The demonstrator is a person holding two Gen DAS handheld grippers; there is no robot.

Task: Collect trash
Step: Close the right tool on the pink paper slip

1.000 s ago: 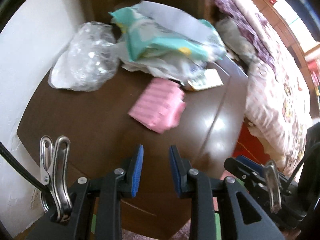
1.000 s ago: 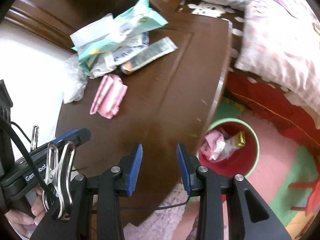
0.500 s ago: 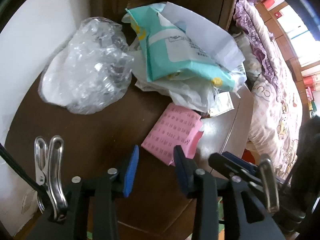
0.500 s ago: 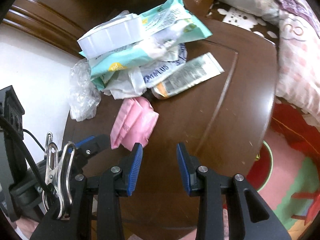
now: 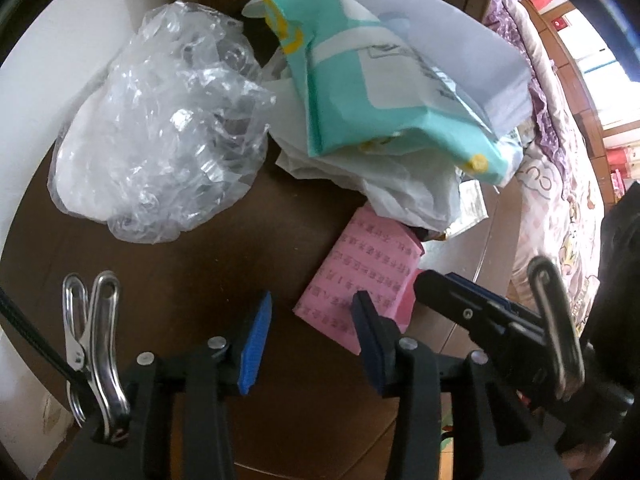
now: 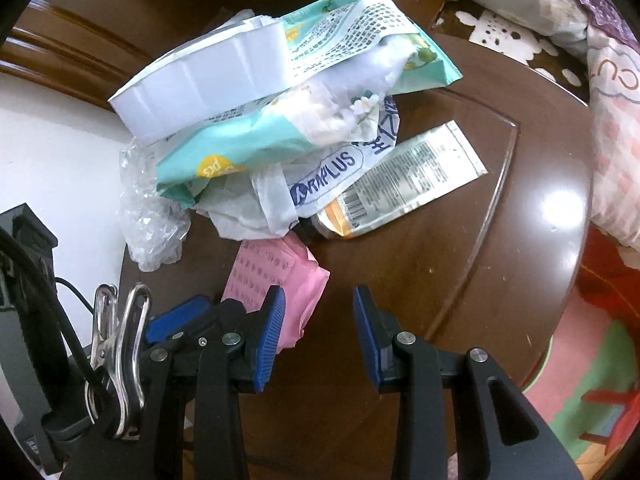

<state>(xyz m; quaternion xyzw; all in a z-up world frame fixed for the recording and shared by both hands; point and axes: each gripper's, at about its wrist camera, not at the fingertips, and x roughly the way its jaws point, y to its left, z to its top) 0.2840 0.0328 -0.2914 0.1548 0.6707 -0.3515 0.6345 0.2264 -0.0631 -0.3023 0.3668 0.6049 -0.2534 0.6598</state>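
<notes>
A heap of trash lies on a dark wooden table. It holds a teal wipes pack, a white paper box, crumpled white bags, a flat silver sachet and a clear crumpled plastic bag. A pink printed packet lies nearest. My left gripper is open and empty, its right pad at the packet's near edge. My right gripper is open and empty, just right of the packet. It also shows in the left wrist view.
A white wall borders the table on the left and a wooden headboard stands behind the heap. A bed with pink and purple bedding lies to the right. A coloured floor mat shows below the table's rounded edge.
Both grippers have moved forward toward the heap, so the trash looks larger and the pink packet sits close to the fingertips. The red bin has dropped out of the right wrist view.
</notes>
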